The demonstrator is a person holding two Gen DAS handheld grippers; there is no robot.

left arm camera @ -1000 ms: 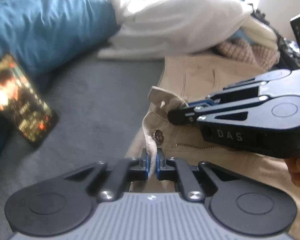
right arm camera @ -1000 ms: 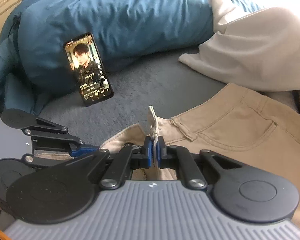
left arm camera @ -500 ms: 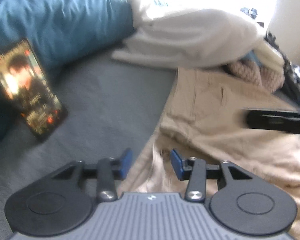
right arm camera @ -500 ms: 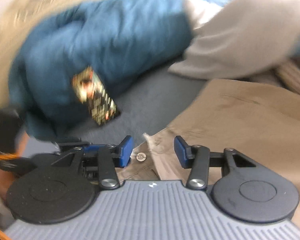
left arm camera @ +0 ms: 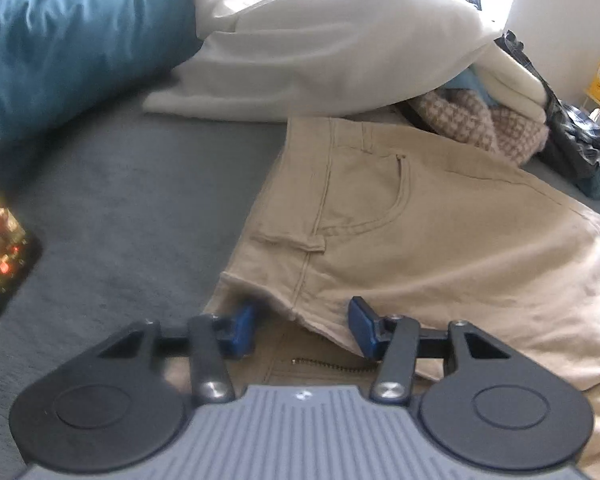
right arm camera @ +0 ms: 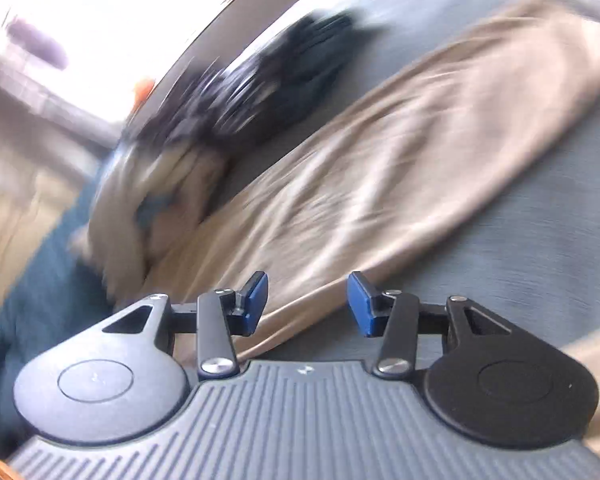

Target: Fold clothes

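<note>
The khaki trousers (left arm camera: 440,232) lie flat on the grey bed (left arm camera: 132,208), waist end toward us in the left wrist view and the legs running off to the right edge, where they get cut off. In the right wrist view we only see one long tan leg (right arm camera: 380,160) stretching diagonally from lower left to upper right, and the whole picture is heavily smeared, so the dark bundle (right arm camera: 268,84) beside it is hard to make out.

The left gripper (left arm camera: 302,326) sits right at the waistband, its fingers (left arm camera: 240,330) spreading apart; the folded-over waistband edge dips between them but the pads aren't pressing on it. The zipper (left arm camera: 328,364) peeks out just below. The right gripper (right arm camera: 307,302) hovers over the leg's edge with fingers (right arm camera: 256,300) parted and nothing pinched.

A phone (left arm camera: 0,252) is half cut off at the left. A white pillow (left arm camera: 320,48) partly hides a checkered knit (left arm camera: 472,124) behind the trousers, and a blue duvet (left arm camera: 68,36) fills the upper left.
</note>
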